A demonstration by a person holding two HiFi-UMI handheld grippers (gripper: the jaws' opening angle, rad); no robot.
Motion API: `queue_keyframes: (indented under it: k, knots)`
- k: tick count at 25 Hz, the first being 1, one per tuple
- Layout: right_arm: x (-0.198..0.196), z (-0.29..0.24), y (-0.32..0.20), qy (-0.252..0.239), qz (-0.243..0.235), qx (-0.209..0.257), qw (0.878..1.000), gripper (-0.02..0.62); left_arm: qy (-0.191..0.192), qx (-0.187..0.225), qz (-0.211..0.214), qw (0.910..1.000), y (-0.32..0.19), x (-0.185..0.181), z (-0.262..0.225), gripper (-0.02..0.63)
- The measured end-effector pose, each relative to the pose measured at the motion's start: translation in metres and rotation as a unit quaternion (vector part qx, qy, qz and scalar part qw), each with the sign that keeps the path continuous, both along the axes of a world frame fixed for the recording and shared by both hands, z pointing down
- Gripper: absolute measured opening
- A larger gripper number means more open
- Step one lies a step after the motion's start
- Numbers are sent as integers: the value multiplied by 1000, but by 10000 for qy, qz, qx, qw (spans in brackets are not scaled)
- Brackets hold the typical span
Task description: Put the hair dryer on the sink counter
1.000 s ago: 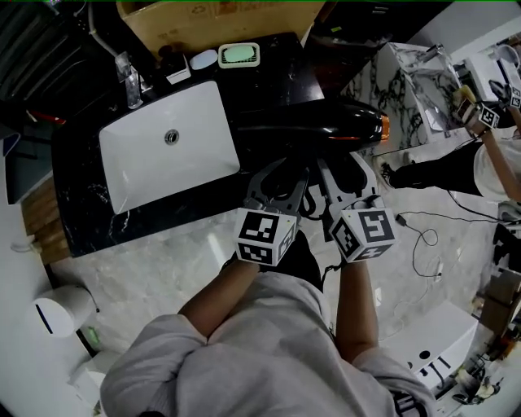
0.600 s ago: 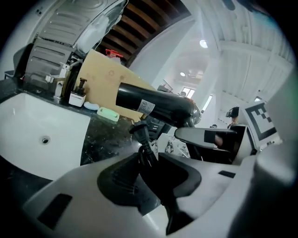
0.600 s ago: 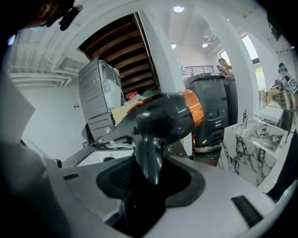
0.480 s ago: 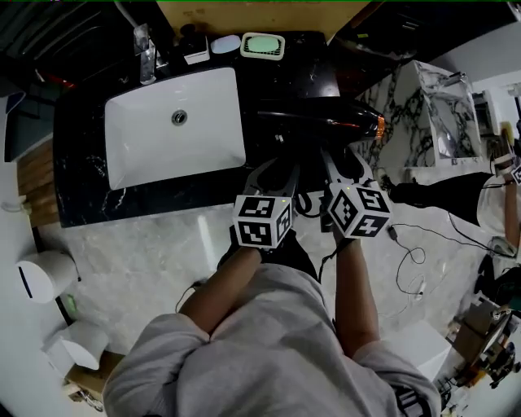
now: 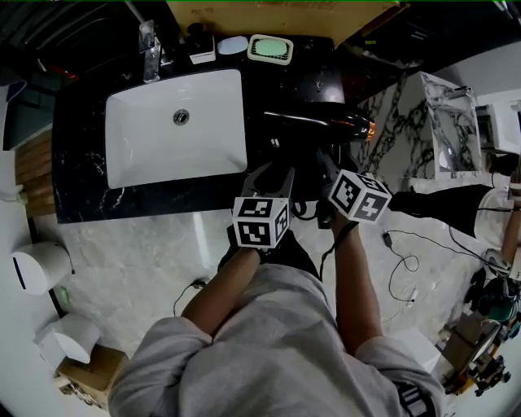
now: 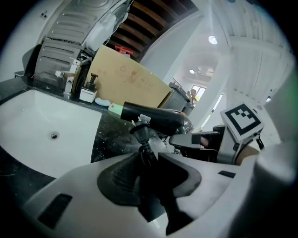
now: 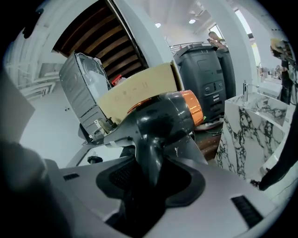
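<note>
Your right gripper (image 7: pixel 151 174) is clenched on the handle of the dryer (image 7: pixel 163 114). The barrel lies crosswise above the jaws, with its orange ring (image 7: pixel 194 106) toward the right of that view. Your left gripper (image 6: pixel 150 162) is clamped on the cord (image 6: pixel 145 151) just below the plug (image 6: pixel 140 128), which sticks up in front of the barrel.

In the head view the dryer (image 5: pixel 313 122) stretches over the black counter (image 5: pixel 81 187) at upper centre, just right of the white basin (image 5: pixel 175 126), with its ring end near the counter's right edge. I cannot tell whether it rests on the stone. Both grippers reach in from the counter's front edge, left (image 5: pixel 274 181) and right (image 5: pixel 328 167) close together.

Along the back edge, at the top of the frame, stand a faucet (image 5: pixel 148 49), a white box (image 5: pixel 202 55), an oval soap (image 5: pixel 232 45) and a green dish (image 5: pixel 270 49), all well apart from the dryer. A cardboard sheet (image 5: pixel 277 12) stands behind them. A marble block (image 5: pixel 440 106) stands at the right, beside the counter's end, and loose cables (image 5: pixel 403 265) lie on the floor at the lower right.
</note>
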State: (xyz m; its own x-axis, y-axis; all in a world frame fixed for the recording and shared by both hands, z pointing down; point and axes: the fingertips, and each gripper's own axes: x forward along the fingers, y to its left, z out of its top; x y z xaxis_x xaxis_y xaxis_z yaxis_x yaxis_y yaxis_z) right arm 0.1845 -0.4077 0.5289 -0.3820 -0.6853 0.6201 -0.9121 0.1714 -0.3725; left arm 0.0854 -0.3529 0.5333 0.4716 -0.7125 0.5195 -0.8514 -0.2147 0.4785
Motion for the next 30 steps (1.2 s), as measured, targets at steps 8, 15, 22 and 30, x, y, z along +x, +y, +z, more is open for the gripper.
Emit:
queue_keyframes:
  k: [8,15,22,30]
  knots:
    - [-13,24,-18,405,-296,-362,9981,186,-19,-224,-132,9997,-10,-7,15,143]
    - [-8,34,-25,532,-322,-565,9965,186,63,-339,-129,9993,-16,-4,19,143]
    - [-10,44,-24,574,-361,-707,9952,187,58,-419,-60,9991,-17,-2,23,143]
    - [-9,53,-24,547,-250,-850,9946,186,40,-505,7,9987,-17,-4,28,143]
